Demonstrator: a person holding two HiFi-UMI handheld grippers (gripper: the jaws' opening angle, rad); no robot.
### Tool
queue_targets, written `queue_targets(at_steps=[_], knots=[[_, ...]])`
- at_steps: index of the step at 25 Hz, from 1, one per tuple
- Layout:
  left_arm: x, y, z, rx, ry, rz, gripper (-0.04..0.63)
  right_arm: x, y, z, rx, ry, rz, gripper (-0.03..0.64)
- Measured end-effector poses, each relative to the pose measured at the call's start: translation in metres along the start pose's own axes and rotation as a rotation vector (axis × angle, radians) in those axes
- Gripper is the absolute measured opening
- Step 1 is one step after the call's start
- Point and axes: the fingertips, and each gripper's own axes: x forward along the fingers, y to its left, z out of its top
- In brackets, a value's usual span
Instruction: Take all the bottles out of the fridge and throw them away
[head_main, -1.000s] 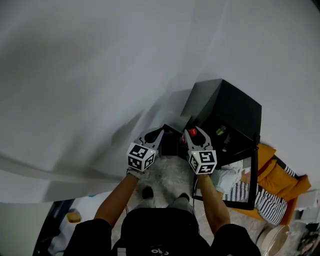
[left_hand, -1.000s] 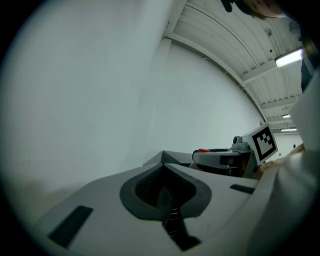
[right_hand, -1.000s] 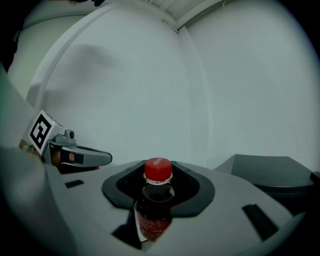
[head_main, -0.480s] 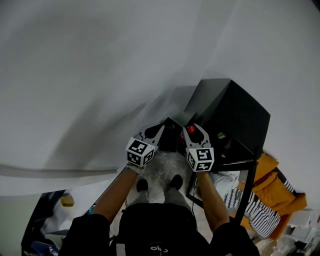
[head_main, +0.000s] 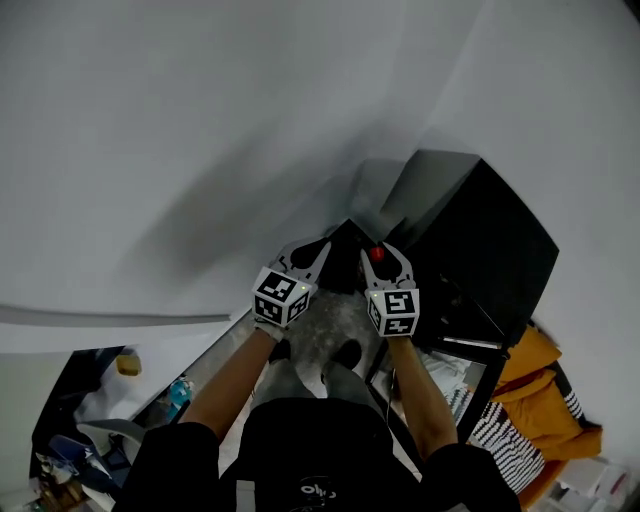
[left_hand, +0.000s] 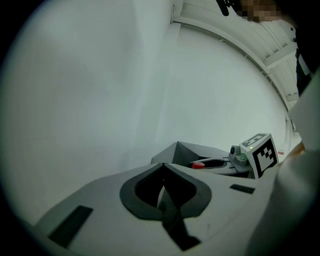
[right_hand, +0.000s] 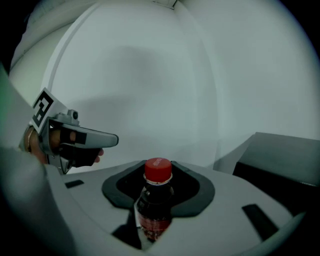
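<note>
White wall (head_main: 200, 120) behind; right gripper (right_hand: 157, 172) pinches a red-capped bottle (right_hand: 155, 205) upright between its jaws; left gripper (left_hand: 162, 166) pressed together.

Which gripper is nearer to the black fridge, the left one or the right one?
Right. The right gripper, shut on the red-capped bottle, is just beside the black fridge in the head view. The left gripper, shut and empty, is farther left, beyond the right one.

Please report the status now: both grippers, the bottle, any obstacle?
Left gripper shut, empty. Right gripper shut on red-capped bottle. Black fridge off to the right; no obstacle seen.
</note>
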Motion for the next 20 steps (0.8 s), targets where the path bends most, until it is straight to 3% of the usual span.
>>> queue_targets(at_steps=[7, 20], knots=[[0.006, 0.011, -0.029, -0.029, 0.029, 0.023, 0.003, 0.025, 0.0, -0.034, 0.011, 0.055, 0.034, 0.152], [0.03, 0.076, -0.101, -0.075, 0.139, -0.11, 0.003, 0.098, 0.012, -0.098, 0.071, 0.144, -0.085, 0.152]])
